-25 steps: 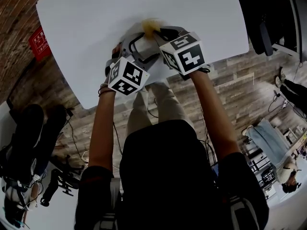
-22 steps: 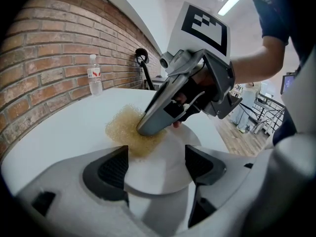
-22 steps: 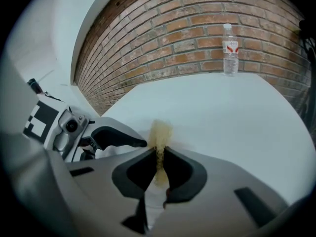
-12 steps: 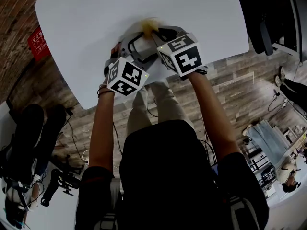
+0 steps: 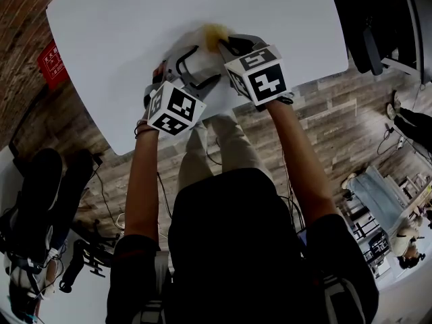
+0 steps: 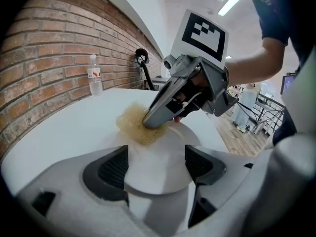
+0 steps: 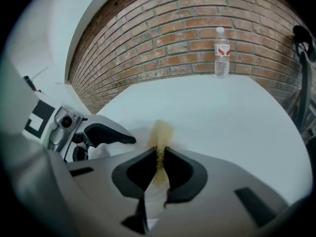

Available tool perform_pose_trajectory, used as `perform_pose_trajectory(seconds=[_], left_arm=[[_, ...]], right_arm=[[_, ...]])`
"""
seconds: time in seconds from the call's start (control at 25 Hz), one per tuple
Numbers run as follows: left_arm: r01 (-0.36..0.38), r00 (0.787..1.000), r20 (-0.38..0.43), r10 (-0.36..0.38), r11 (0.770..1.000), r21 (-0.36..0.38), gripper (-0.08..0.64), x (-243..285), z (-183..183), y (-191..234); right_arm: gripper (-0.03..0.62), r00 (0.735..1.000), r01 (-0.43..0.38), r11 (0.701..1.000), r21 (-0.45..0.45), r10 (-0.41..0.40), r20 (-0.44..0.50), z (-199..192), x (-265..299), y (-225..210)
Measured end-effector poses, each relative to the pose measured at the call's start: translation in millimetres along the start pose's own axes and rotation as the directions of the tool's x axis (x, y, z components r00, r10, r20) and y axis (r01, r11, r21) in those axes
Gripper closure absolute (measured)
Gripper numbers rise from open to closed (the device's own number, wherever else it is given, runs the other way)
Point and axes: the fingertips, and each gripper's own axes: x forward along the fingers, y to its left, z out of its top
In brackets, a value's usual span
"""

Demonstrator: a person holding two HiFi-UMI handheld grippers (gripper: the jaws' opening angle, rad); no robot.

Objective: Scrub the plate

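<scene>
**Head view findings: both claws at the plate**

The plate [image 6: 163, 157] lies flat on the white surface [image 5: 101, 32], near the edge closest to the person. The left claw [image 6: 158, 168] straddles the plate's near rim, with a pad closed against it on either side. The right claw [image 7: 159, 163] is clamped on a yellow scourer [image 7: 160, 131], which is pressed down at the plate's far rim. A water bottle [image 7: 221, 52] stands upright, well apart, beside the brick wall [image 7: 197, 23].

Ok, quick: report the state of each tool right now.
Left tool: closed on the plate, with its near rim between the pads.
Right tool: closed on the yellow scourer.
</scene>
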Motion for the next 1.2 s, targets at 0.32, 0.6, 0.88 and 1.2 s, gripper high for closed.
perform_pose_trajectory(seconds=[0.32, 0.6, 0.88, 1.2], left_arm=[[0.003, 1.000, 0.002, -0.003, 1.000, -0.001, 0.216, 0.2, -0.8, 0.2], [0.002, 1.000, 0.004, -0.002, 1.000, 0.002, 0.216, 0.5, 0.5, -1.7], [0.003, 1.000, 0.006, -0.003, 1.000, 0.000, 0.216, -0.4, -1.2, 0.2], [0.002, 1.000, 0.006, -0.002, 1.000, 0.000, 0.216, 0.7, 0.5, -0.1]], right_arm=[[0.554, 1.000, 0.025, 0.999, 0.024, -0.025, -0.001, -4.7, -7.8, -14.3], [0.554, 0.999, 0.052, 0.998, 0.019, -0.052, 0.002, -7.5, -16.5, -23.8], [0.554, 0.997, 0.075, 0.996, 0.039, -0.075, 0.007, -8.1, -21.8, -32.7], [0.554, 0.997, 0.076, 0.996, 0.046, -0.076, 0.011, -8.0, -22.7, -33.4]])
